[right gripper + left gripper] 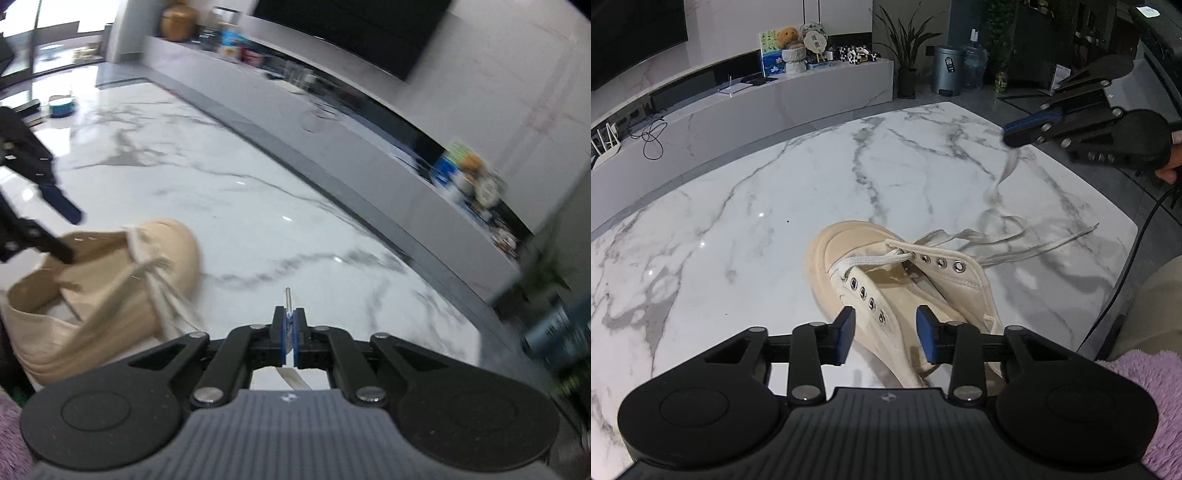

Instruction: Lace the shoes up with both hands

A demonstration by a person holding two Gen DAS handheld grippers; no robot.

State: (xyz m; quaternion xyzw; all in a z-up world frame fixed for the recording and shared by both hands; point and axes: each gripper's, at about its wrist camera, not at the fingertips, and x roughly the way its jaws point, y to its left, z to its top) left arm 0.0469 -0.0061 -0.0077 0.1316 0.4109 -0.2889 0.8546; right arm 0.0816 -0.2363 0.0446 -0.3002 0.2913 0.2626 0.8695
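No writing is legible. Left gripper [886,334] gapes over the shoe [905,295]; only the right-wrist view shows the right gripper [290,332] pinching the lace [293,378], aglet ahead.

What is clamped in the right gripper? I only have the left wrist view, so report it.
Observer: The right gripper is shut on the shoelace; the flat lace runs back beneath it towards the camera.
Operator: Tell me where the tip sits.
Observer: The lace tip pokes straight forward past the closed fingertips, above the marble table.
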